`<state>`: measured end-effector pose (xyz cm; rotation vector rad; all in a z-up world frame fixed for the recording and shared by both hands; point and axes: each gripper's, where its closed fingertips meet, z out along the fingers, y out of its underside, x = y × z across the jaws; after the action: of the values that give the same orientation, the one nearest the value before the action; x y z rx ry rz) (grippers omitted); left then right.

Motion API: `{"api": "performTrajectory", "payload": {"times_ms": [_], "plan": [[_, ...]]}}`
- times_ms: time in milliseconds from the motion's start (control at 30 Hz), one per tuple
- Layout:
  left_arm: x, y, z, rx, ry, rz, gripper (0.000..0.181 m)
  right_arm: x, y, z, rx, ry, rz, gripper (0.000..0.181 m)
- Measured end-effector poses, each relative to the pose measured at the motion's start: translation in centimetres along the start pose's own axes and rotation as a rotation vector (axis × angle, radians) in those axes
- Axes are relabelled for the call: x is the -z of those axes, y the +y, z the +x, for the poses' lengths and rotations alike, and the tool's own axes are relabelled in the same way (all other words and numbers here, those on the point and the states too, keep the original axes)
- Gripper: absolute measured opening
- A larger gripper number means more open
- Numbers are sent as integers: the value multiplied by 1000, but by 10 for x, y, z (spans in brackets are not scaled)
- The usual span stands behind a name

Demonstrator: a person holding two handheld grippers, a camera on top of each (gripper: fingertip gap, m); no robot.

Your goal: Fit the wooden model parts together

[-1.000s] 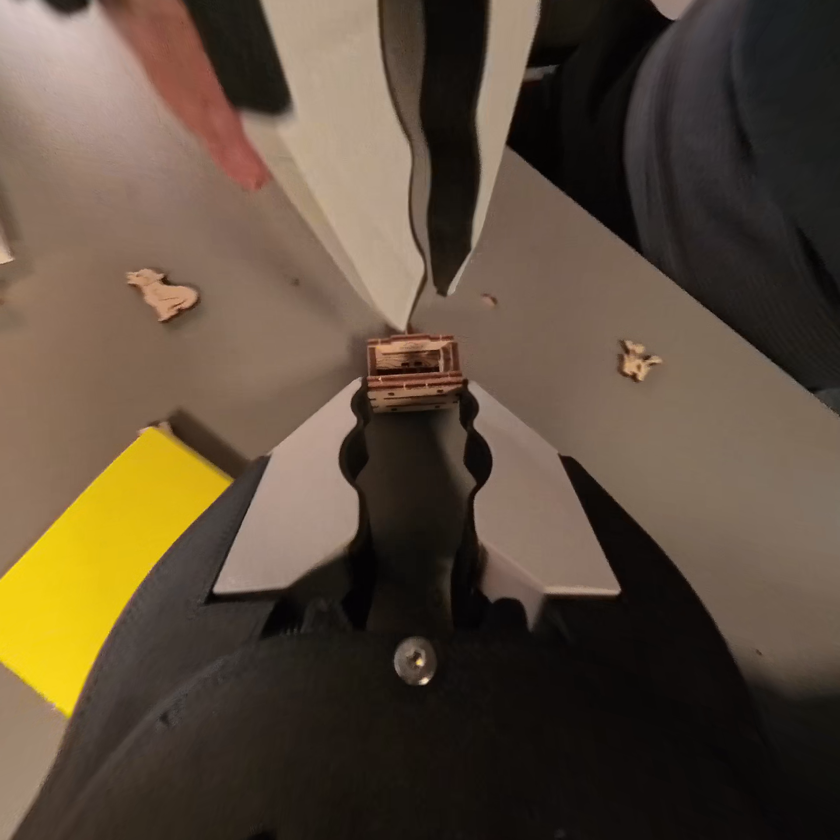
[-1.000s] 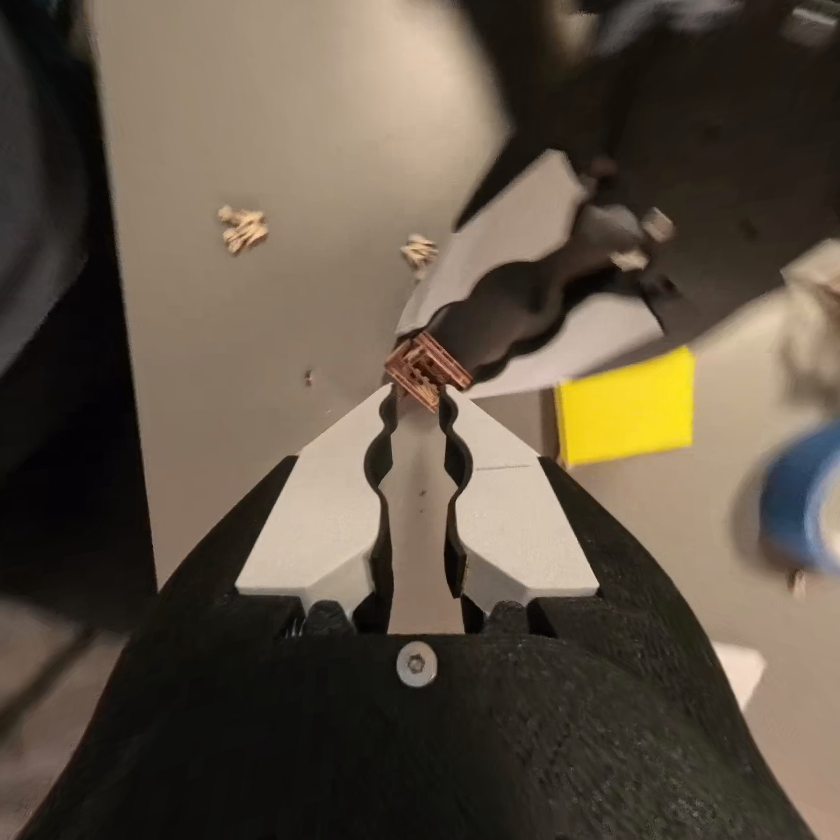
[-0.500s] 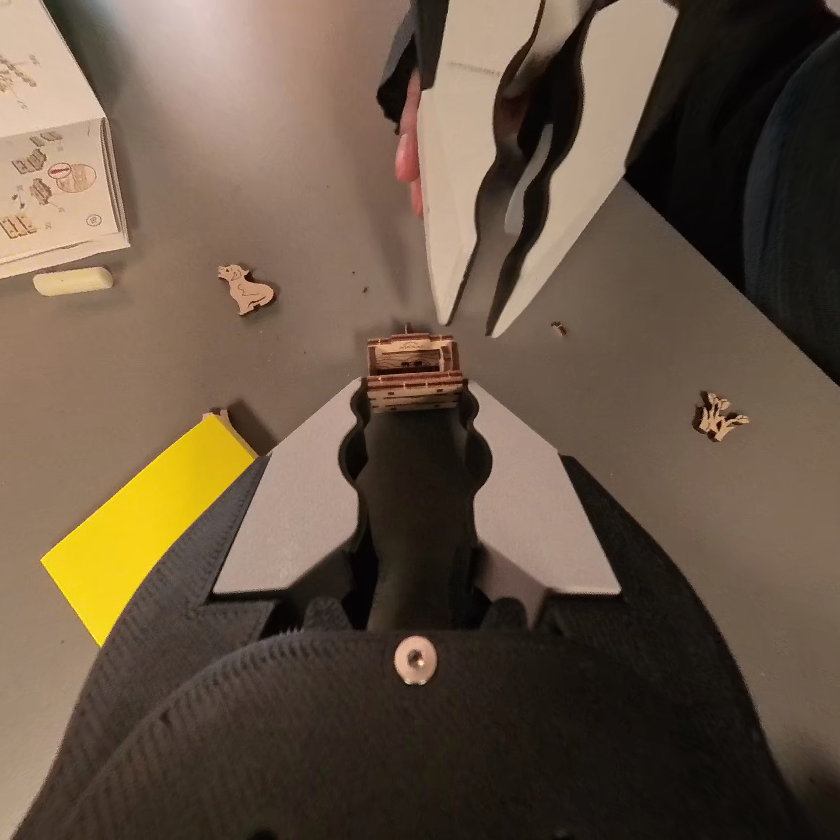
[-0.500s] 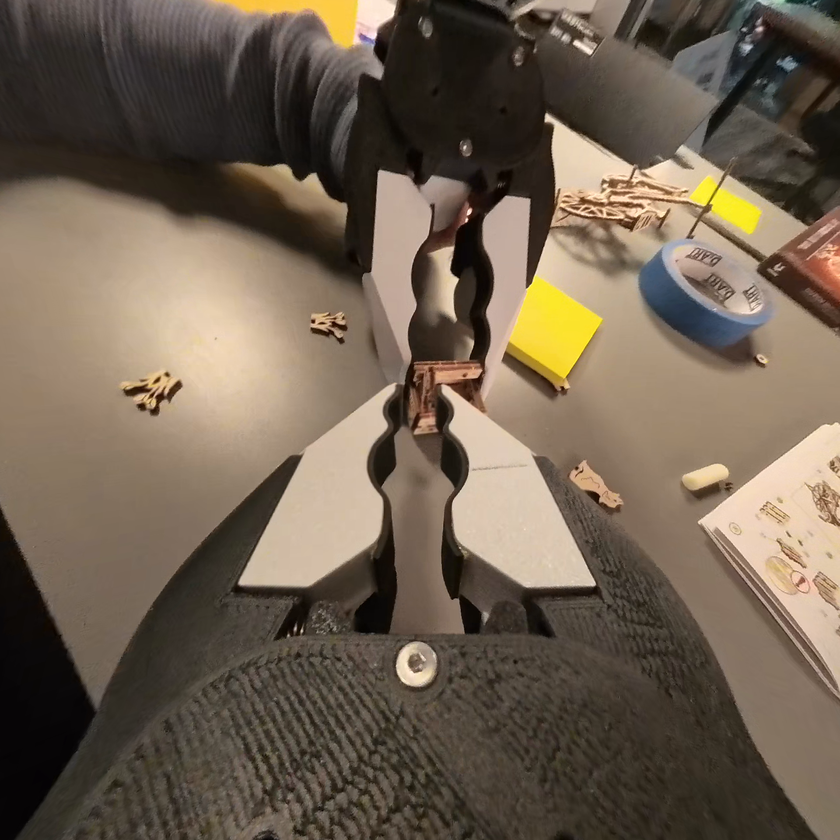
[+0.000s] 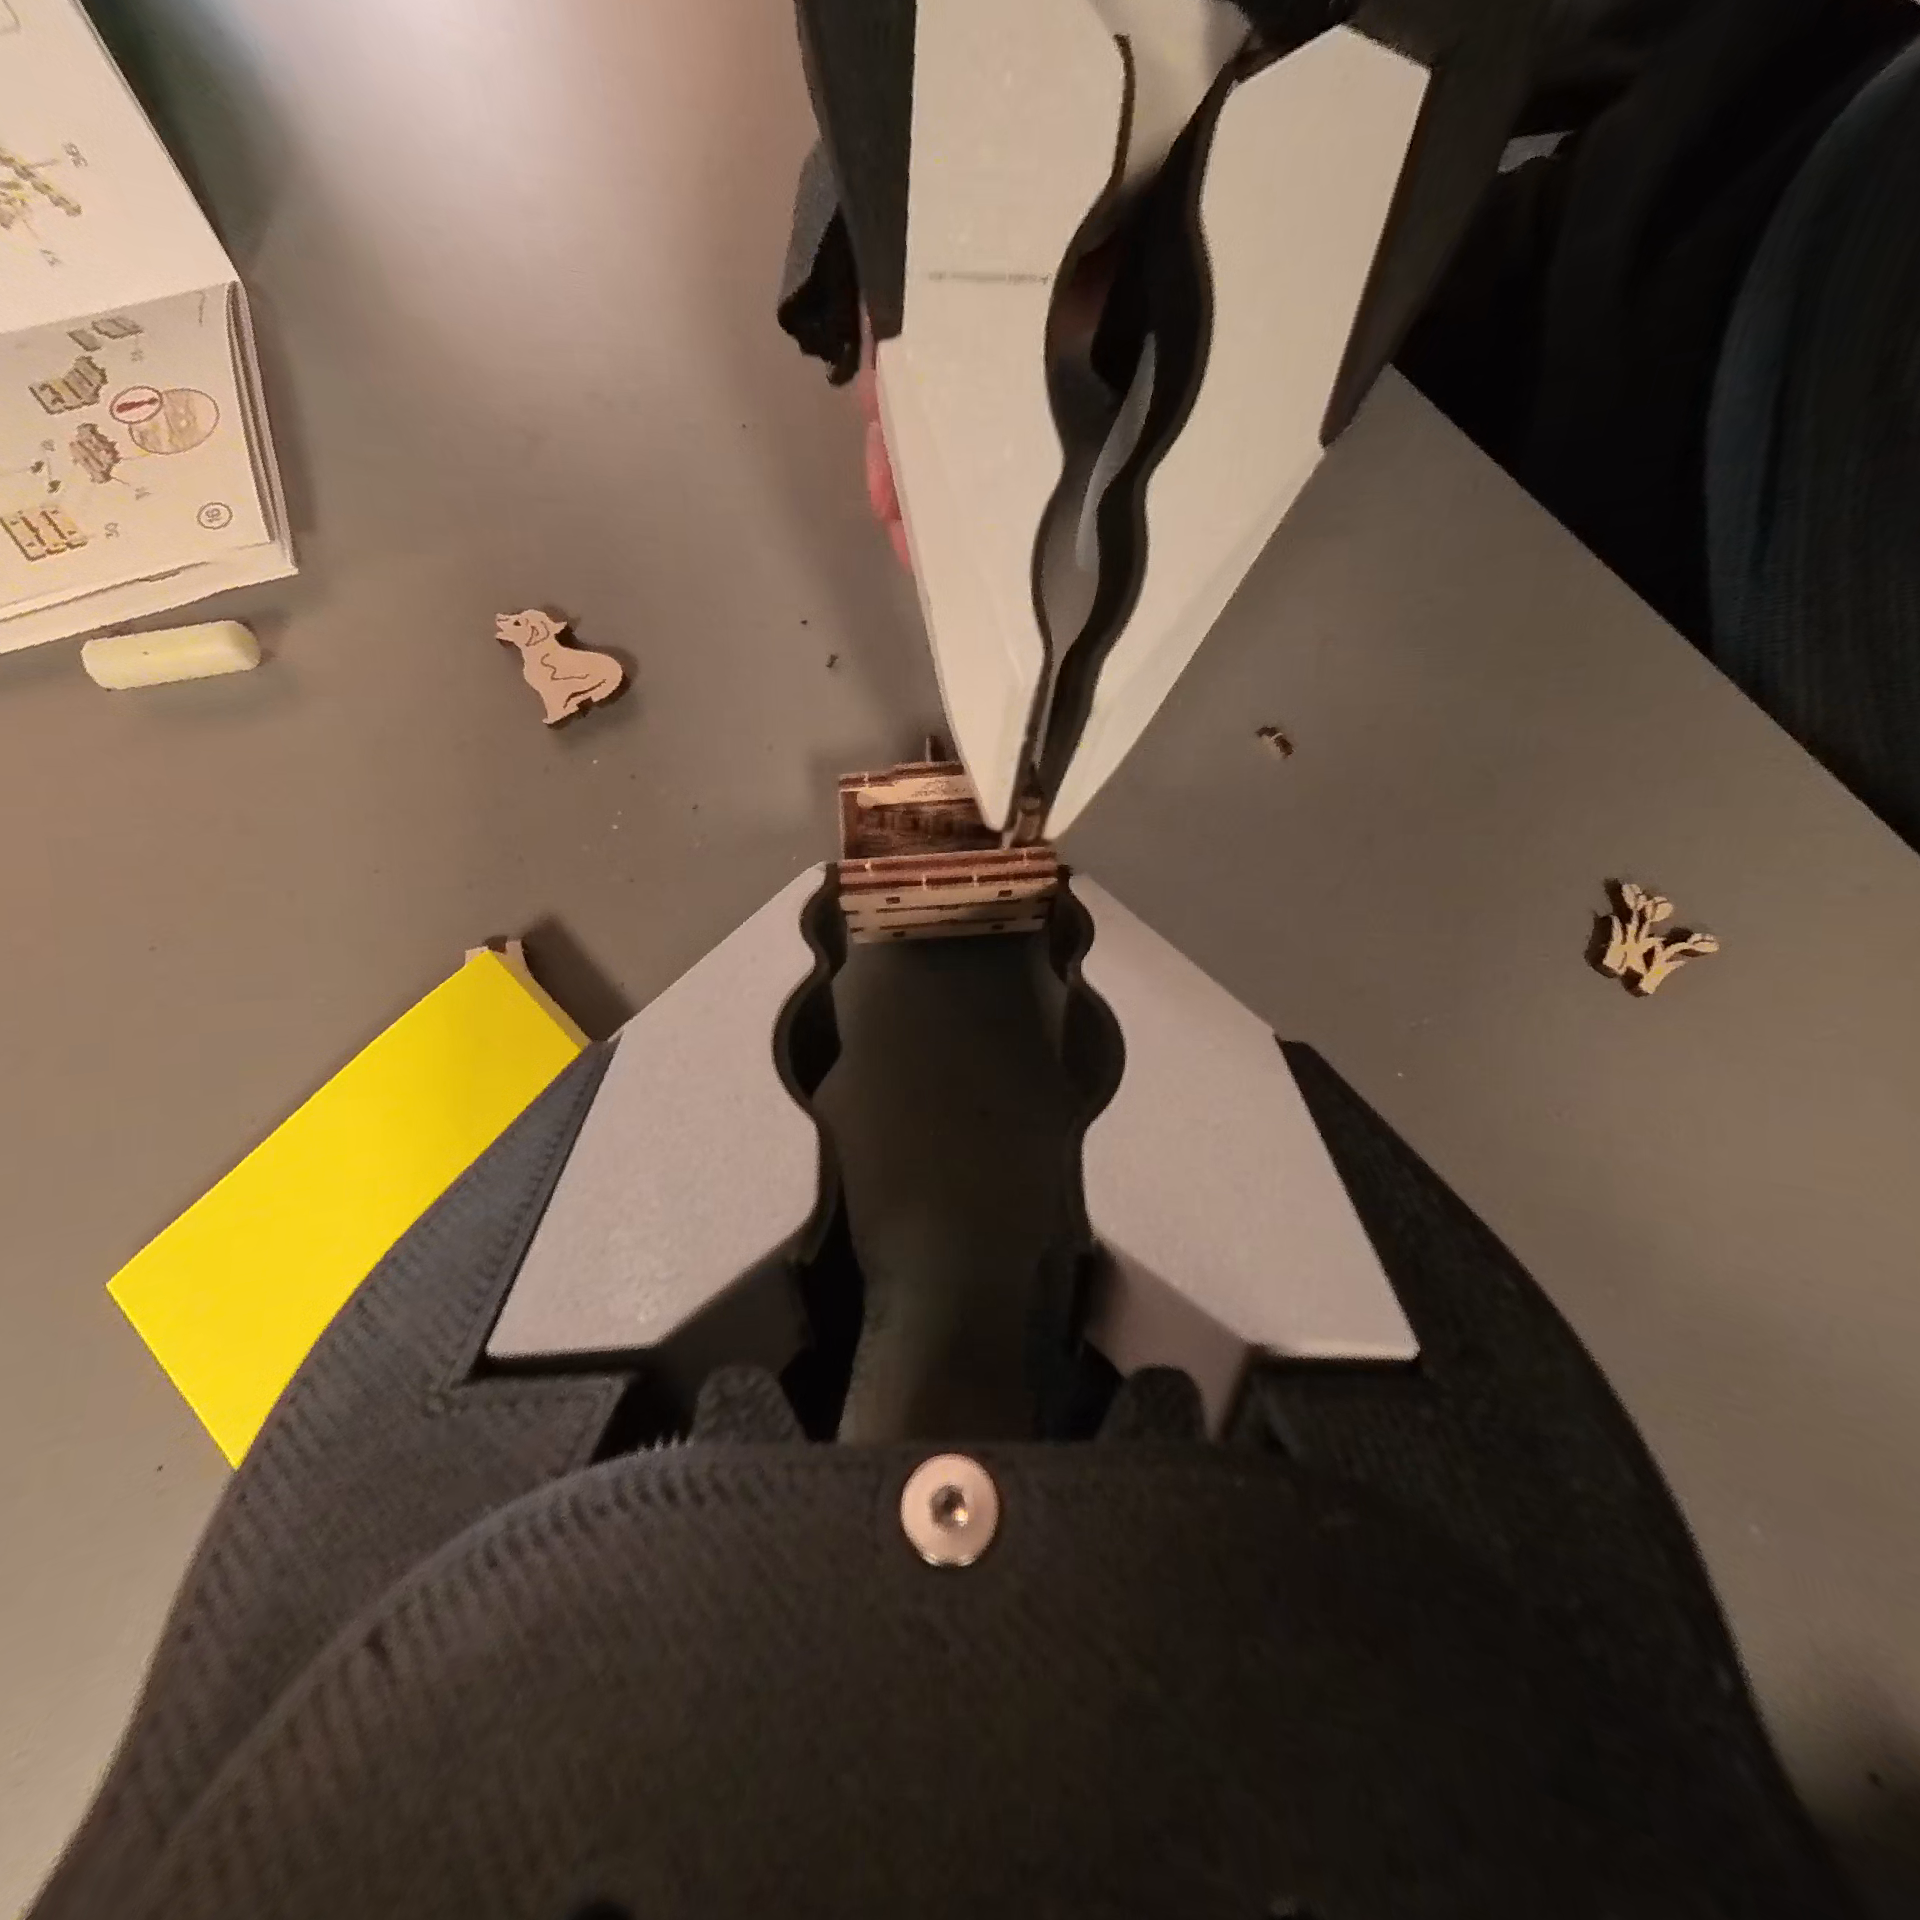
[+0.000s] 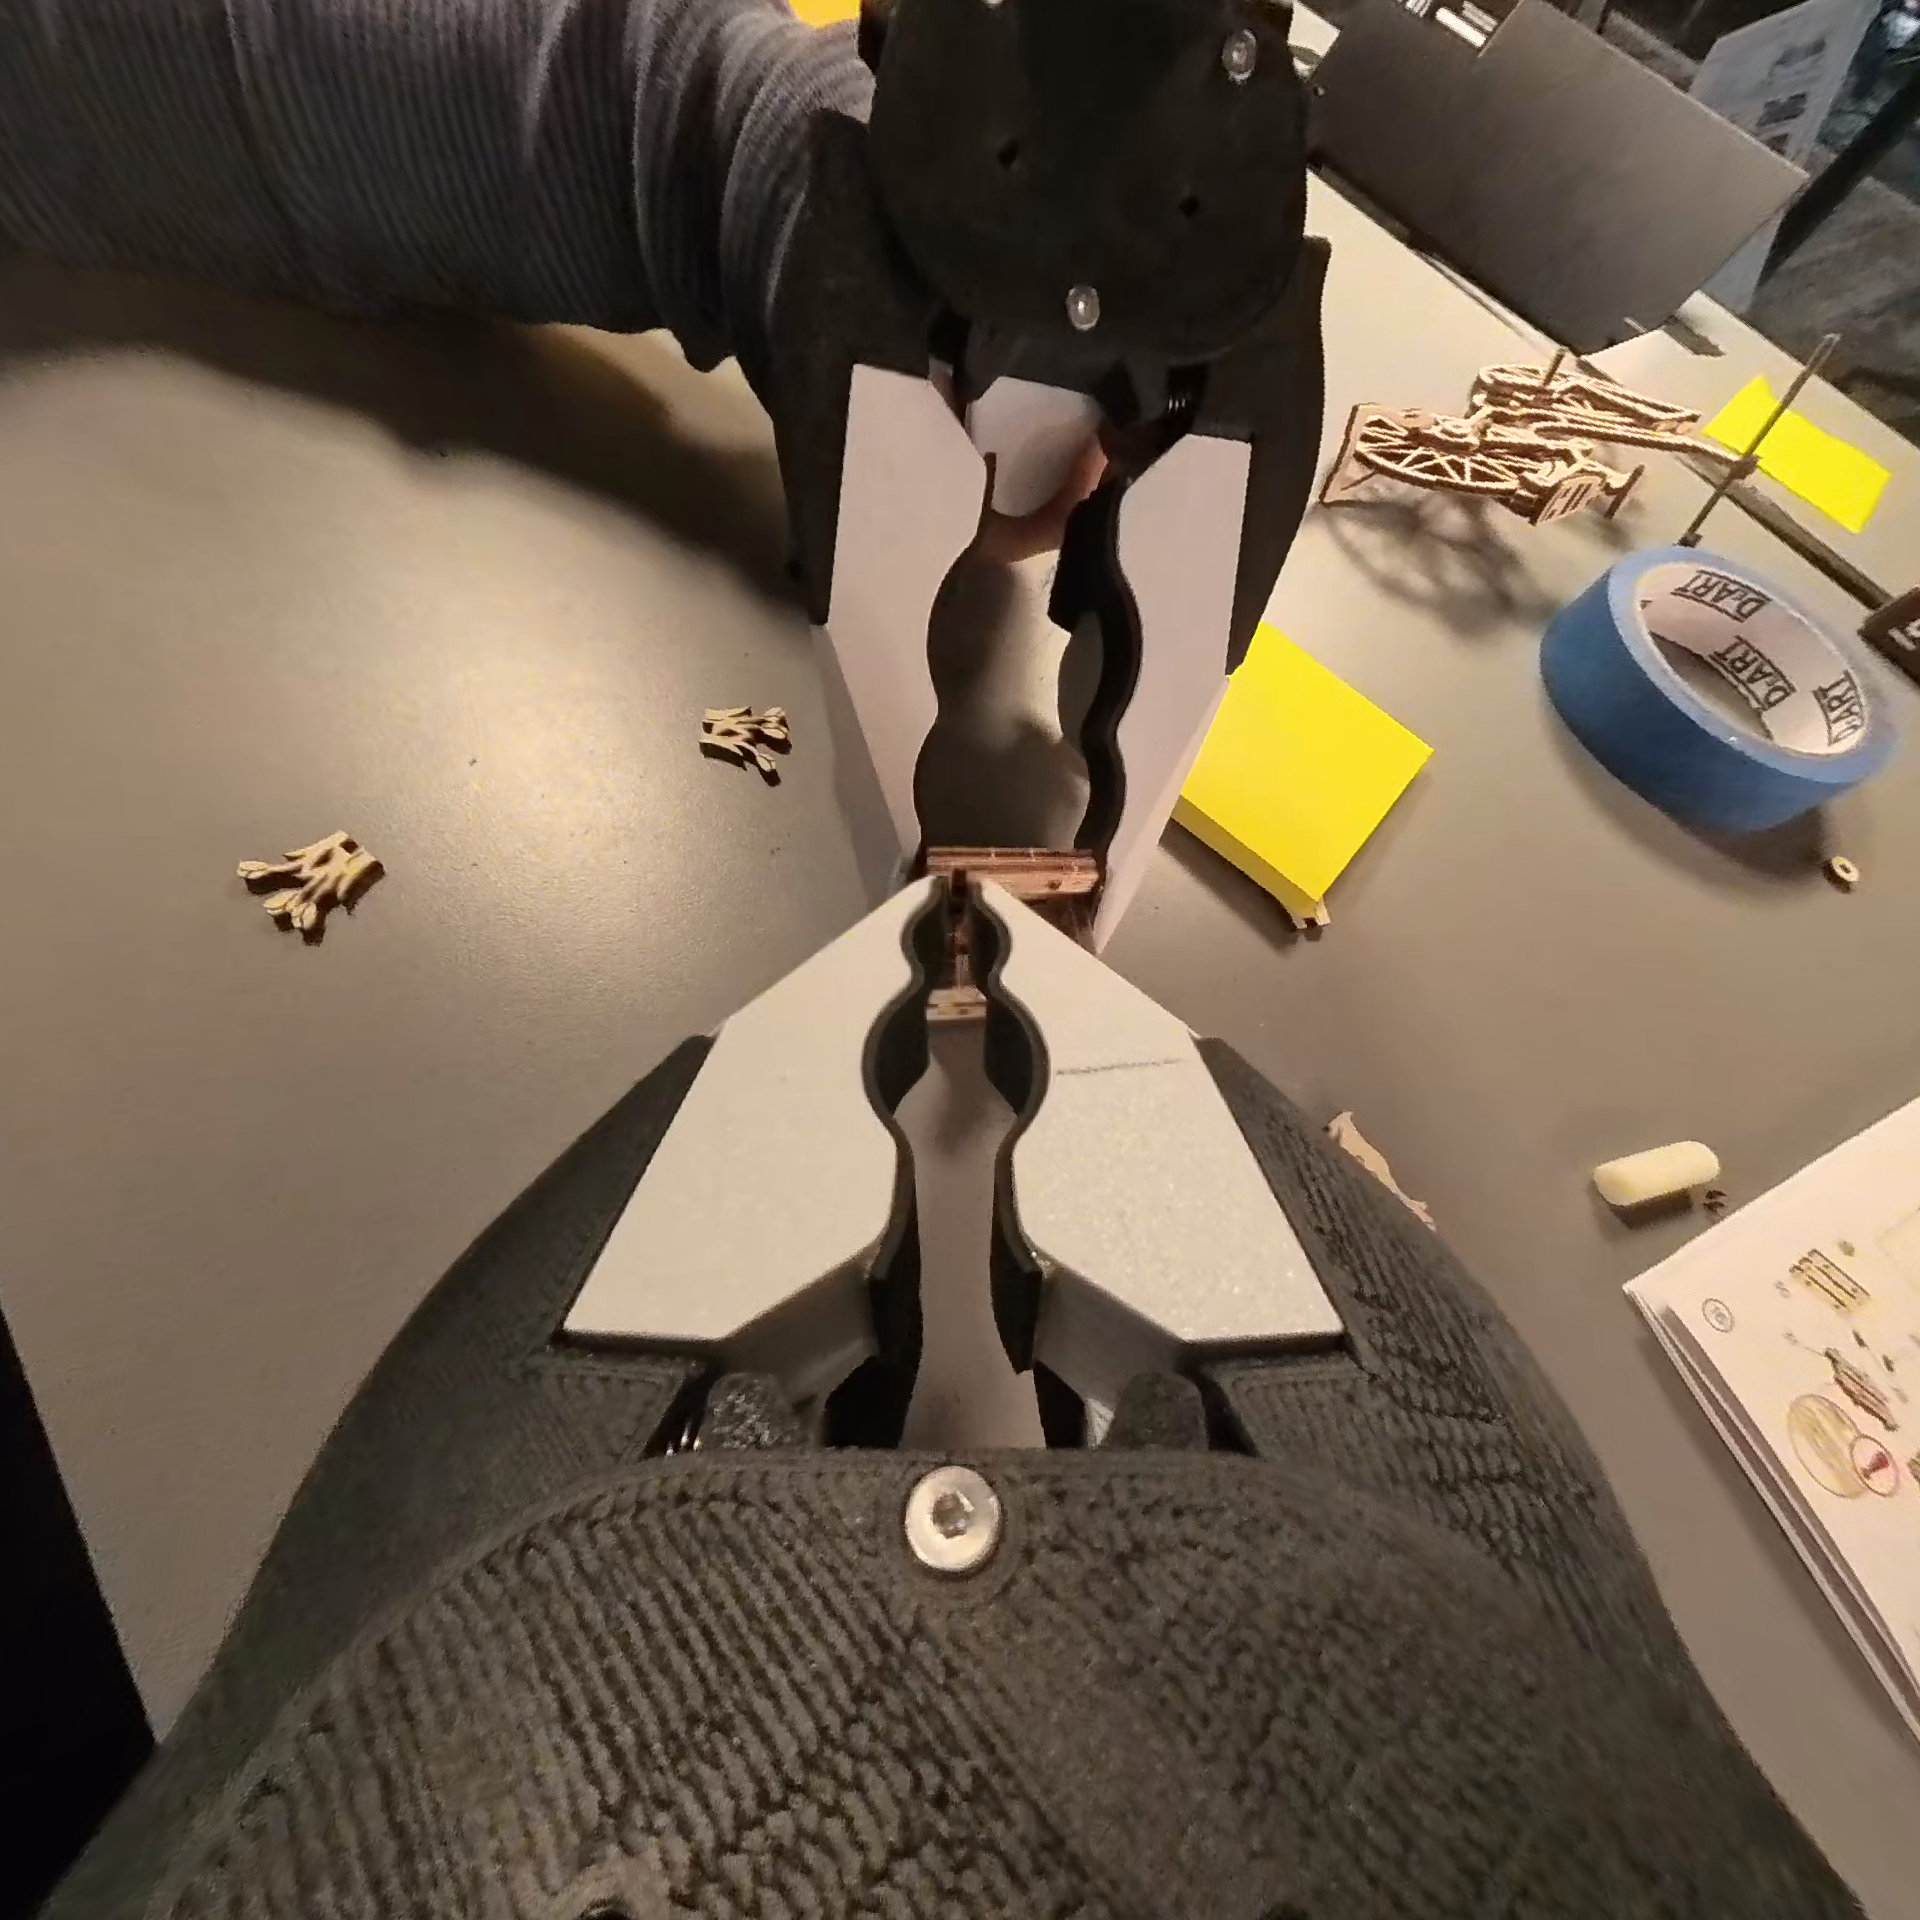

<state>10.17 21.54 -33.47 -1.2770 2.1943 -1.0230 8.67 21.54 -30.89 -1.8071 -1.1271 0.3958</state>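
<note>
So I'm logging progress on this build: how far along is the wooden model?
Done: one spoked wooden assembly stands finished past the tape roll. In hand: the left hand-held gripper clamps a small wooden box part, and the right hand-held gripper pinches its side, apparently seating a thin piece. Left: loose cutouts, a dog shape and a branching piece, lie unused on the table.

Left wrist view: close, looking down along its gripper (image 5: pixel 951 883) toward counter (image 5: pixel 416 416) edge.
Right wrist view: close, facing opposite.
Shared: wooden box (image 5: pixel 935 862) (image 6: pixel 1013 868), both grippers.
</note>
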Motion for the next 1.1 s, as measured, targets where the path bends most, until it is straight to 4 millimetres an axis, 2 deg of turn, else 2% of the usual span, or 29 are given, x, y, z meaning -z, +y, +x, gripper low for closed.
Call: {"api": "performTrajectory", "payload": {"times_ms": [567, 1100], "plan": [[0, 0, 1, -9, 11, 15, 38, 4, -2, 0, 16, -79, 68, 1], [0, 0, 1, -9, 14, 16, 38, 7, 5, -1, 46, -112, 21, 1]]}}
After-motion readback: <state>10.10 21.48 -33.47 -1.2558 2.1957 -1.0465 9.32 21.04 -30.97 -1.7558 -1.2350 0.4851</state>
